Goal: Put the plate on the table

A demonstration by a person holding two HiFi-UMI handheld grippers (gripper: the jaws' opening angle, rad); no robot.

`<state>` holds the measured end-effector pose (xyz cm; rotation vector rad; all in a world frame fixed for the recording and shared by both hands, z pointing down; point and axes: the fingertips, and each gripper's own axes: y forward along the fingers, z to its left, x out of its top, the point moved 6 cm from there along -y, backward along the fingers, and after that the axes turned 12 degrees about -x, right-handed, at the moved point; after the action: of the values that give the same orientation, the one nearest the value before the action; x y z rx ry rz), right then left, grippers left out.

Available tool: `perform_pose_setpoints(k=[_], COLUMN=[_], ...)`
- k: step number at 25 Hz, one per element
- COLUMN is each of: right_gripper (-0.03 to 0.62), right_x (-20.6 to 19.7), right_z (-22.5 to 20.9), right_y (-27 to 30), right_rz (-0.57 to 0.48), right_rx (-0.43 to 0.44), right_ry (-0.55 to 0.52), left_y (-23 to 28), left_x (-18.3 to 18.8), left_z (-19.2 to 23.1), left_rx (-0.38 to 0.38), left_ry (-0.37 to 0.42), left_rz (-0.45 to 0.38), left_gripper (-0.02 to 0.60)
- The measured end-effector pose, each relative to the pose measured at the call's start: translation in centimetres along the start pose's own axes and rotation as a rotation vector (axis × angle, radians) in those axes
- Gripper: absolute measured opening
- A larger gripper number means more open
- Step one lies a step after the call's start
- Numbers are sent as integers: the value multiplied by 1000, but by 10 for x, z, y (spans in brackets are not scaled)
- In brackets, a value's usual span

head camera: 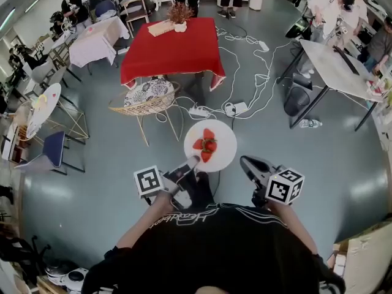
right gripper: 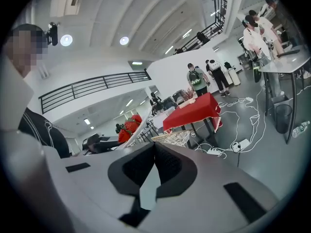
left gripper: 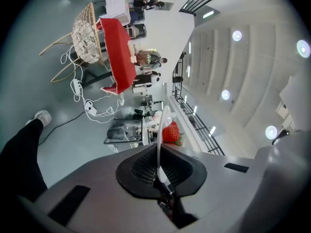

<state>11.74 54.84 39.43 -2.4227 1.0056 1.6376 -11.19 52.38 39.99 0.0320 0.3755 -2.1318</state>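
A white plate carrying red strawberries hangs in the air over the grey floor. My left gripper is shut on its near rim. In the left gripper view the plate stands edge-on between the pads, strawberries to its right. My right gripper is shut and holds nothing, just right of the plate. In the right gripper view the plate and the strawberries show at the left. The red-clothed table stands farther ahead.
A wicker chair with a patterned cushion stands between me and the red table. White cables and a power strip lie on the floor. A plant pot sits on the red table. A grey table and people are at the right.
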Motion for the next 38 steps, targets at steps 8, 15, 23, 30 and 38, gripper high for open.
perform_pose_setpoints(k=[8,15,23,30,38], right_gripper=[8,8,8,8,8], right_x=[31,81,160,217,242], right_z=[-31,-65,-108,-142,-155], right_y=[66,139,243,345,389], right_rz=[11,22,15,21,54], right_rx=[4,-4,-41,-73,-71], right_ry=[-10,16,55,47,23], left_y=[36,81,157,204,224], left_x=[63,144,267,374,412], left_z=[27,51,67,107,135], left_rx=[-5,25,44,95,145], left_ry=[-15,-27,-25,-9,-24], left_rz=[-7,-9,38,59,45], left_gripper=[14,14,14,14,14])
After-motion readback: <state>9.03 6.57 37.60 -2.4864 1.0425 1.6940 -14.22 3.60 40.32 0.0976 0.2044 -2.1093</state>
